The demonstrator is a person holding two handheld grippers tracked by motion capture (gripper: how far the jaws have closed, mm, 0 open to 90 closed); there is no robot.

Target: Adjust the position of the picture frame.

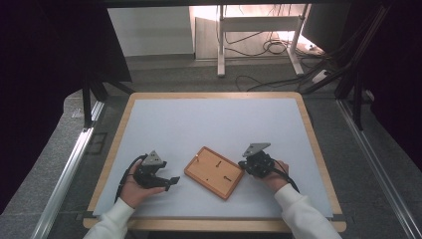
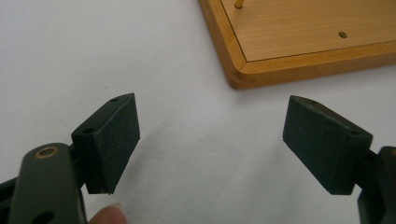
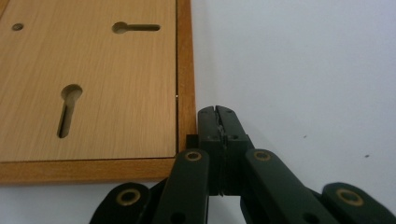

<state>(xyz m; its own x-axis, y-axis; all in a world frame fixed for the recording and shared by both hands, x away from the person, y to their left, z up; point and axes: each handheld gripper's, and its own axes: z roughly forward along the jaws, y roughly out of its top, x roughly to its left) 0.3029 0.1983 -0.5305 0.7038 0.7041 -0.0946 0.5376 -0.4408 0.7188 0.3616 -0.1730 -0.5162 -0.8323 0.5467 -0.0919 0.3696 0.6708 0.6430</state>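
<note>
Wooden board [image 1: 214,172] lies flat on the white mat [image 1: 209,124], near-centre of the table [image 1: 124,112], turned at an angle to the table edges. Back side up: light panel inside a darker frame, two keyhole slots [image 3: 67,109] cut into it, a small brass peg [image 2: 238,3] standing near its far-left corner.

Left gripper [image 1: 169,182] sits on the mat left of the board, jaws spread wide, nothing between them. In the left gripper view its pads [image 2: 116,140] frame bare mat, the board's corner [image 2: 243,77] ahead and apart from both pads.

Right gripper [image 1: 243,165] is at the board's right edge, jaws fully closed, pads pressed together with nothing visible between them. In the right gripper view the closed tip [image 3: 218,122] sits just beside the frame's outer edge, near a corner. Looks like contact with the frame, but I can't confirm touching vs a hairline gap from this angle.

Both hands [image 1: 130,191] rest low at the near side of the table, white sleeves [image 1: 303,214] visible.
</note>
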